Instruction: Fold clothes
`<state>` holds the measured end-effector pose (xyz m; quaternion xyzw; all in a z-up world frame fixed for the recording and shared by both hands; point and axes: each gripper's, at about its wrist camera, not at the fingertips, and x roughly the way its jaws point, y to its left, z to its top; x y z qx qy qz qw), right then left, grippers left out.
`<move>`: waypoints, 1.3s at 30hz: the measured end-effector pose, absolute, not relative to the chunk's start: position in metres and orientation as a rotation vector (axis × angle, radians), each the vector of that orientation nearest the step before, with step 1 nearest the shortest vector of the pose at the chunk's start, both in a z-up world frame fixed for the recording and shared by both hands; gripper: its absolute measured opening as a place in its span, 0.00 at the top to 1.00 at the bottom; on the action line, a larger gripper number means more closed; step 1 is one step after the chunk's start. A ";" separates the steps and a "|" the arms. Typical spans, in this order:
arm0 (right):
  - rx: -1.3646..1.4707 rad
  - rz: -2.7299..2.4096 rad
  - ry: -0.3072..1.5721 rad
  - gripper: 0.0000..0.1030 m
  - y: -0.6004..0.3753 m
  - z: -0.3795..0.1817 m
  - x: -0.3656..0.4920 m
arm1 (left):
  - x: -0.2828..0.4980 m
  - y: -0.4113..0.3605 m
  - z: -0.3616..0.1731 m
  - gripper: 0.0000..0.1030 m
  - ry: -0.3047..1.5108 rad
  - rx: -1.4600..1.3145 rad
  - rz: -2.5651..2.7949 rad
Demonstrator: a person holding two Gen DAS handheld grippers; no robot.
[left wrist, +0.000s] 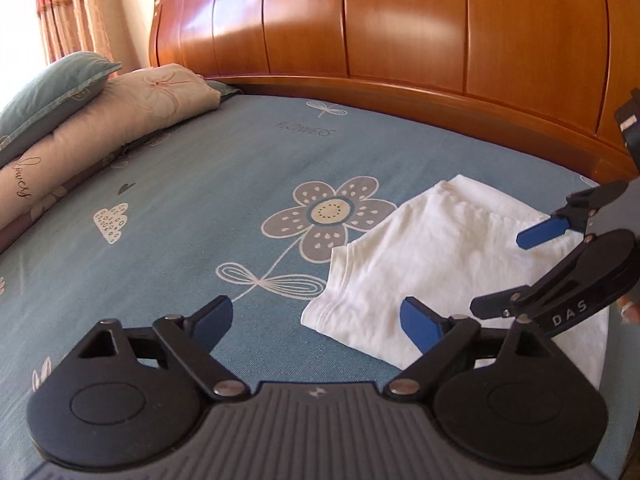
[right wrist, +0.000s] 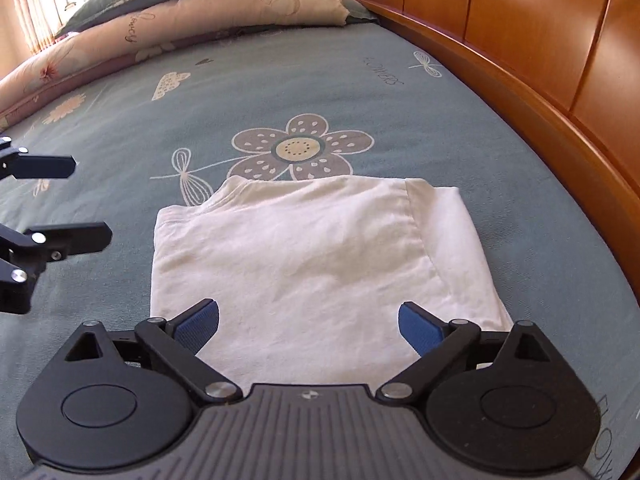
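My left tool point(left wrist: 320, 324) hangs spread wide and empty over the bed point(left wrist: 180, 220). The folded white shirt point(right wrist: 312, 264) lies flat beside it, soft, light, floppy; I'd pinch its near hem. My right tool point(right wrist: 309, 326) gapes empty above it.

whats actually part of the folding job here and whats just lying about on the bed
Part of the job:
- white t-shirt, folded, flat on the bed sheet
- left gripper, open, empty
- right gripper, open, empty

Just lying about:
- blue-grey pillow
- folded floral quilt
- wooden headboard
- curtain
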<state>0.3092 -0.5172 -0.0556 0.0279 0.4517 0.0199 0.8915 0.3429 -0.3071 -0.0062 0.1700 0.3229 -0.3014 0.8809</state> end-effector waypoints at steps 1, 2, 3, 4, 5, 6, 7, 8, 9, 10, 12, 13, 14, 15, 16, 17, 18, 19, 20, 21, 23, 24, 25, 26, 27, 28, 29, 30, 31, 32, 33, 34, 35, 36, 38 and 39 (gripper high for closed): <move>0.061 0.048 0.956 0.02 -0.515 -0.061 0.310 | 0.342 -0.303 -0.006 0.01 0.666 0.337 -0.612; 0.051 0.049 0.971 0.00 -0.512 -0.066 0.310 | 0.342 -0.301 -0.008 0.01 0.682 0.333 -0.600; 0.017 0.046 0.972 0.00 -0.508 -0.068 0.309 | 0.342 -0.300 -0.011 0.01 0.698 0.332 -0.586; -0.020 0.044 0.970 0.00 -0.503 -0.069 0.307 | 0.341 -0.299 -0.012 0.01 0.710 0.342 -0.572; -0.038 0.043 0.970 0.00 -0.500 -0.068 0.306 | 0.340 -0.298 -0.013 0.01 0.718 0.350 -0.560; -0.035 0.047 0.969 0.00 -0.499 -0.064 0.305 | 0.337 -0.296 -0.010 0.01 0.715 0.345 -0.562; -0.020 0.052 0.966 0.00 -0.499 -0.059 0.303 | 0.334 -0.293 -0.007 0.01 0.712 0.341 -0.564; -0.003 0.056 0.963 0.00 -0.498 -0.053 0.301 | 0.332 -0.291 -0.003 0.01 0.708 0.337 -0.565; 0.003 0.051 0.960 0.00 -0.496 -0.045 0.298 | 0.329 -0.288 0.000 0.01 0.708 0.333 -0.564; 0.008 0.044 0.956 0.00 -0.494 -0.038 0.295 | 0.329 -0.287 0.005 0.01 0.723 0.333 -0.555; 0.012 0.028 0.956 0.00 -0.487 -0.020 0.286 | 0.327 -0.282 0.015 0.01 0.760 0.325 -0.539; 0.017 0.018 0.960 0.00 -0.483 -0.012 0.281 | 0.326 -0.279 0.021 0.01 0.780 0.321 -0.532; 0.026 0.008 0.966 0.00 -0.479 -0.002 0.276 | 0.324 -0.276 0.027 0.01 0.790 0.326 -0.521; 0.035 -0.006 0.974 0.00 -0.474 0.008 0.270 | 0.321 -0.272 0.033 0.01 0.801 0.330 -0.511; 0.044 -0.022 0.978 0.00 -0.470 0.019 0.264 | 0.318 -0.269 0.040 0.01 0.809 0.333 -0.503; 0.054 -0.038 0.977 0.00 -0.464 0.030 0.258 | 0.314 -0.265 0.050 0.01 0.807 0.331 -0.502; 0.060 -0.054 0.977 0.00 -0.459 0.040 0.251 | 0.310 -0.261 0.059 0.01 0.805 0.329 -0.502; 0.066 -0.070 0.977 0.00 -0.454 0.051 0.245 | 0.306 -0.257 0.069 0.01 0.804 0.326 -0.502; 0.072 -0.086 0.977 0.00 -0.449 0.061 0.239 | 0.301 -0.252 0.081 0.01 0.804 0.319 -0.504; 0.077 -0.098 0.981 0.00 -0.444 0.071 0.232 | 0.299 -0.249 0.090 0.01 0.812 0.313 -0.521; 0.091 -0.116 0.991 0.00 -0.432 0.092 0.221 | 0.293 -0.243 0.108 0.01 0.828 0.303 -0.555; 0.100 -0.122 0.995 0.00 -0.427 0.101 0.216 | 0.291 -0.240 0.117 0.01 0.835 0.308 -0.572; 0.115 -0.124 0.998 0.00 -0.423 0.110 0.212 | 0.289 -0.238 0.126 0.01 0.837 0.314 -0.586; 0.129 -0.132 1.005 0.00 -0.419 0.118 0.208 | 0.285 -0.237 0.134 0.01 0.822 0.326 -0.586; 0.142 -0.143 1.010 0.00 -0.416 0.125 0.203 | 0.282 -0.236 0.143 0.01 0.807 0.338 -0.587; 0.154 -0.154 1.015 0.00 -0.413 0.131 0.199 | 0.279 -0.235 0.152 0.01 0.796 0.351 -0.588; 0.166 -0.165 1.019 0.00 -0.411 0.138 0.195 | 0.278 -0.236 0.158 0.01 0.800 0.367 -0.589; 0.175 -0.174 1.025 0.00 -0.407 0.145 0.190 | 0.276 -0.236 0.165 0.01 0.804 0.383 -0.590; 0.183 -0.184 1.031 0.00 -0.403 0.152 0.185 | 0.275 -0.236 0.171 0.01 0.812 0.397 -0.596; 0.187 -0.192 1.031 0.00 -0.399 0.158 0.181 | 0.276 -0.236 0.175 0.01 0.835 0.396 -0.621; 0.190 -0.200 1.030 0.00 -0.395 0.163 0.177 | 0.277 -0.234 0.179 0.01 0.863 0.376 -0.655; 0.193 -0.208 1.029 0.00 -0.391 0.169 0.173 | 0.278 -0.232 0.182 0.01 0.893 0.353 -0.687; 0.201 -0.218 1.025 0.00 -0.387 0.175 0.170 | 0.280 -0.230 0.185 0.01 0.928 0.323 -0.710; 0.210 -0.228 1.020 0.00 -0.385 0.179 0.167 | 0.280 -0.228 0.188 0.01 0.949 0.303 -0.722; 0.232 -0.254 1.011 0.00 -0.380 0.189 0.162 | 0.278 -0.225 0.193 0.01 0.972 0.284 -0.735; 0.244 -0.269 1.009 0.00 -0.379 0.193 0.159 | 0.275 -0.223 0.196 0.01 0.971 0.291 -0.737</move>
